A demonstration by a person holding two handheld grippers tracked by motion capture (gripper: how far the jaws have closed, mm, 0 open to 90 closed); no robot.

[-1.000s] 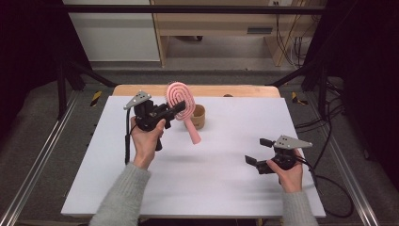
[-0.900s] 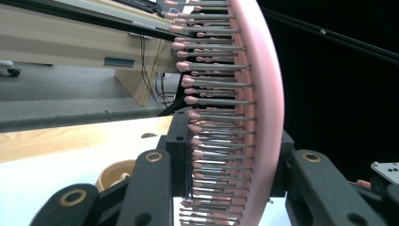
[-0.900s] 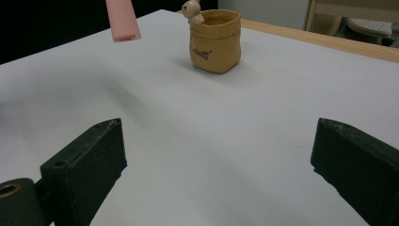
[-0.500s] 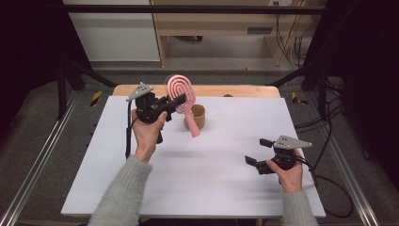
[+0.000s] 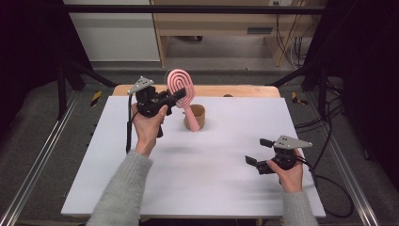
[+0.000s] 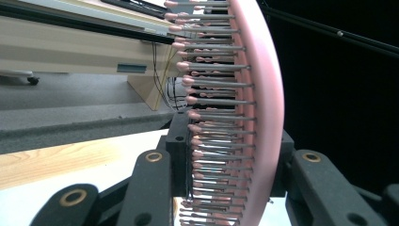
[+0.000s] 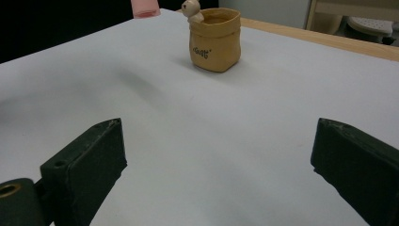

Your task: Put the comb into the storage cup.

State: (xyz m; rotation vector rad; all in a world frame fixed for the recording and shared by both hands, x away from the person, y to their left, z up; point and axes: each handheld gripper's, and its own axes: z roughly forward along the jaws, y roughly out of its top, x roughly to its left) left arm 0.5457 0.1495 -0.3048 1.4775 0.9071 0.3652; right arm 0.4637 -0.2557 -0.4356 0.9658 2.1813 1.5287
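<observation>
Gripping one pink hairbrush [image 5: 180, 86], left gripper [image 5: 175, 96]; right gripper [image 5: 258, 151] released; one pot [image 5: 196, 116].

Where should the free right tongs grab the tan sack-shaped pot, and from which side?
Grip the tan pot across its rolled rim, coming from above. It stands upright and open-topped on the white table. Its bulging body looks wider than the rim, and the pink hairbrush, held in the left tongs, hangs beside it, so stay on the side away from the brush. The right tongs are open.
</observation>
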